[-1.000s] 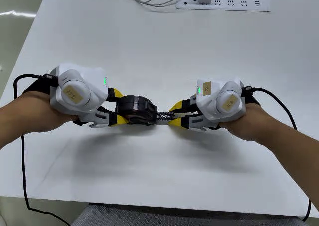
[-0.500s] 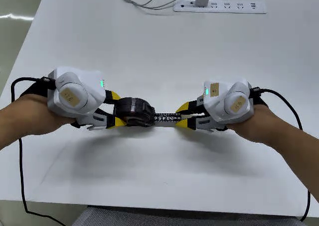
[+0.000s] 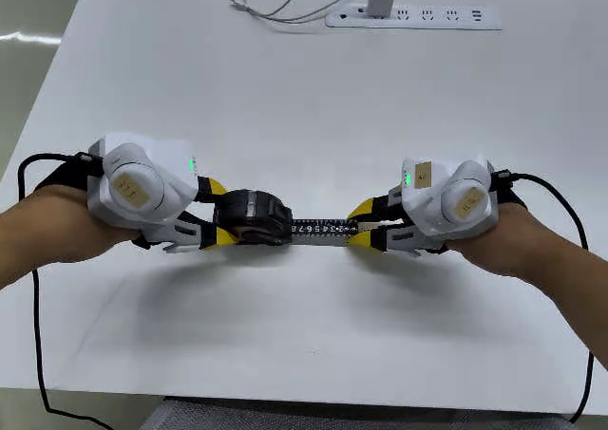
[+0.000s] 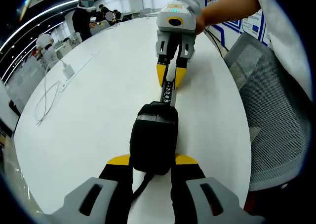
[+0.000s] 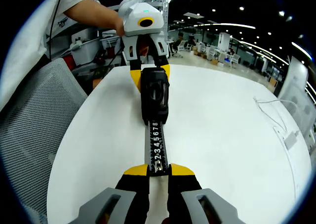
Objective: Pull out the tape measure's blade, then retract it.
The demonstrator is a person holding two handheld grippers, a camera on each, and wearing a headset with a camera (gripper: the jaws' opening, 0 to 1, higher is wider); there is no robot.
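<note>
Head view looks down; gripper views face along the blade (image 3: pixel 321 228).

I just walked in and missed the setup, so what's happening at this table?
A person is working a tape measure over a white table. The left hand-held gripper is shut on its black case. The right hand-held gripper pinches the tip of the blade, which is drawn out a short way, with numbers up to 8 showing in the right gripper view. The blade is not retracted yet.
</note>
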